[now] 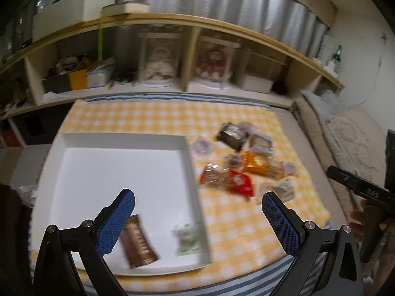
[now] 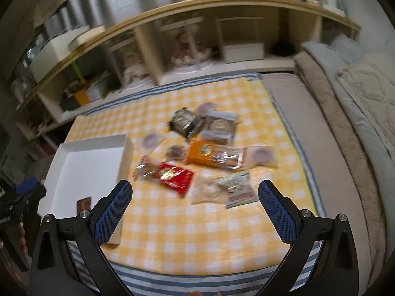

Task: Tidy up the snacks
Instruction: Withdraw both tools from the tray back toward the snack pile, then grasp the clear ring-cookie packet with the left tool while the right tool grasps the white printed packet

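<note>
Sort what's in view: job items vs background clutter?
Job:
- white tray
- brown packet and green packet, both in the tray
- loose snack pile on the yellow check cloth, including red packet and orange packet
- left tool and right tool, both open, empty

Lying about:
- shelf unit and its boxes
- green bottle
- beige blanket

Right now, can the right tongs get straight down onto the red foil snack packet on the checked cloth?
Probably yes. The right tongs are open and empty, hanging above the yellow checked cloth, with the red foil snack packet just ahead between the fingers. Nothing covers it; a clear-wrapped snack touches its left end.
</note>
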Demonstrator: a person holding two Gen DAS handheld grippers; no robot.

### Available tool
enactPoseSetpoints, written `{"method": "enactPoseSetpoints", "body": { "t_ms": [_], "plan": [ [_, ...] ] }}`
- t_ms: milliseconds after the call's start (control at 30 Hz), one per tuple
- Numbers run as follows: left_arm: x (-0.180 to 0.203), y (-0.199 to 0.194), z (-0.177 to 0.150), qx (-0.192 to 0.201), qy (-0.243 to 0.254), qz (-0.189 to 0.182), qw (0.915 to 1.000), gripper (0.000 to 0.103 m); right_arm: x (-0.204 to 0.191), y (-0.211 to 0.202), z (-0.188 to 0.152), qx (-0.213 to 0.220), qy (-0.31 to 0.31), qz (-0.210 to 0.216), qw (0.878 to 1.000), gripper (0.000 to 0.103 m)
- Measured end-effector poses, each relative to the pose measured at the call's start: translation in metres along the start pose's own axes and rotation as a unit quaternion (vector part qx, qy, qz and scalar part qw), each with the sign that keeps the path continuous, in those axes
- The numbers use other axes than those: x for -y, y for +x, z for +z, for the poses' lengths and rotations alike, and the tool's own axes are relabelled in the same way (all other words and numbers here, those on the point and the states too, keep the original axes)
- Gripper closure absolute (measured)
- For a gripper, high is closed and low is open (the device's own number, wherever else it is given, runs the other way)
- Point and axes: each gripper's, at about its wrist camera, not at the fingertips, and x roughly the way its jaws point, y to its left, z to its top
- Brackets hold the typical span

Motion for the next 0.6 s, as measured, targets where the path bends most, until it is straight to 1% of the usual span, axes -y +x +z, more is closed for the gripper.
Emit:
{"method": "enactPoseSetpoints", "body": {
  "t_ms": [133, 233, 300, 367, 433, 500, 600],
  "plan": [
    [0.029, 0.025, 0.006, -0.014, 0.021, -0.019, 0.9995, 0.0, 0.028, 0.004, 0.004, 0.002, 0.029, -0.011, 1.0, 0.0],
    [0.057, 0.051, 0.006, -0.023, 0.032, -0.046, 0.9982, 0.0, 0.044, 0.009, 0.006, 0.006, 0.04, -0.02, 0.999, 0.0],
    [0.069, 0.066, 0.005, -0.031, 0.035, -0.056, 0.9973, 0.0, 0.056, 0.014, 0.008, 0.011, 0.044, -0.026, 0.999, 0.0],
    [0.082, 0.087, 0.003, -0.047, 0.042, -0.065, 0.9959, 0.0, 0.065, 0.019, 0.009, 0.015, 0.046, -0.029, 0.998, 0.0],
    [0.091, 0.105, 0.002, -0.062, 0.045, -0.064, 0.995, 0.0, 0.071, 0.026, 0.009, 0.02, 0.043, -0.033, 0.998, 0.0],
    [0.096, 0.128, 0.002, -0.087, 0.029, -0.078, 0.9928, 0.0, 0.078, 0.036, 0.008, 0.019, 0.044, -0.033, 0.998, 0.0],
    [0.094, 0.152, 0.004, -0.11, -0.022, -0.116, 0.9869, 0.0, 0.082, 0.059, 0.005, -0.009, 0.034, -0.019, 0.999, 0.0]
  ]
}}
